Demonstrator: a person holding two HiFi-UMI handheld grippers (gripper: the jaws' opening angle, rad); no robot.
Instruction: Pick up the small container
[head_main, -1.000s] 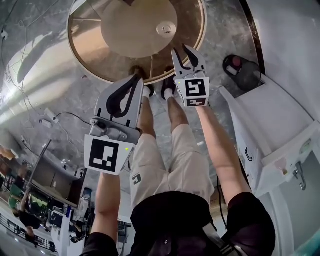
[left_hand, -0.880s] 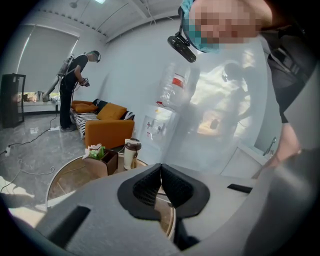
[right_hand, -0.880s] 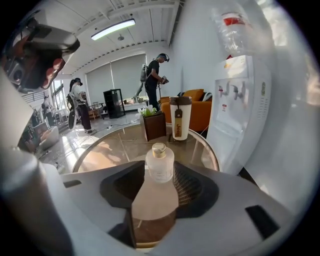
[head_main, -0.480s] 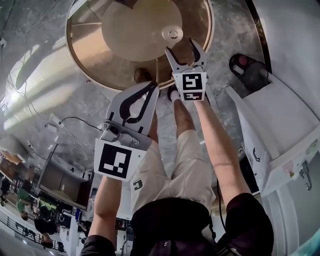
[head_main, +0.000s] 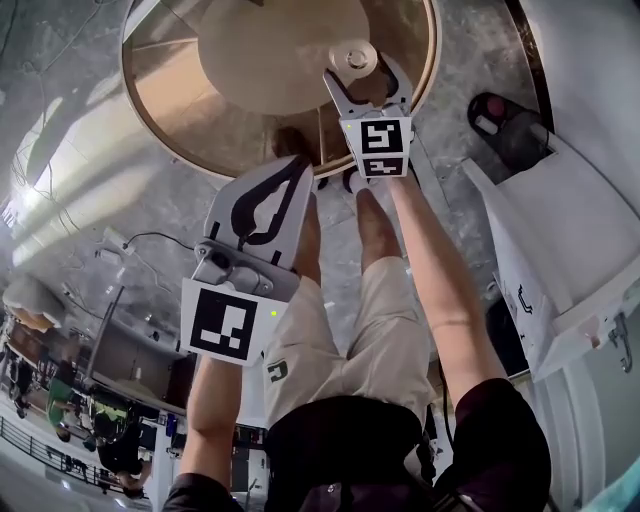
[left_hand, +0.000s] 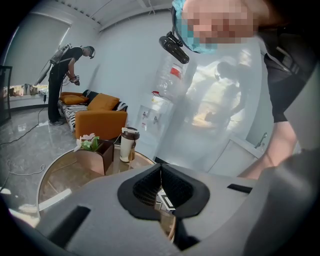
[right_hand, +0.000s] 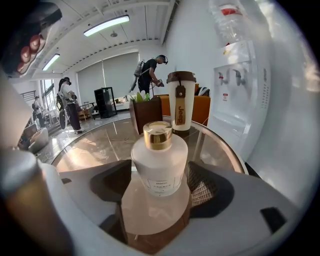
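Bottle (right_hand: 160, 160): white, frosted, gold cap; upright on the tabletop (right_hand: 95, 145), close to the rim on the person's side, between the right gripper's jaws. Seen from above in the head view (head_main: 353, 57).
Right gripper (right_hand: 160, 192): spread wide, one jaw on each side of the bottle, a gap showing at both pads; low over the tabletop. Arm stretched forward in the head view (head_main: 360, 72).
Left gripper (left_hand: 161, 176): pressed together, nothing between the pads; held back by the tabletop's rim (head_main: 268, 195), apart from the bottle.
Tabletop: round, brown-tinted glass, reflecting the bottle's base.
Cup (right_hand: 180, 107): tall, white, brown lid and strap; upright, beyond the bottle and apart from it.
Box (right_hand: 146, 114): dark brown, green leaves inside; just beside the cup, to its left.
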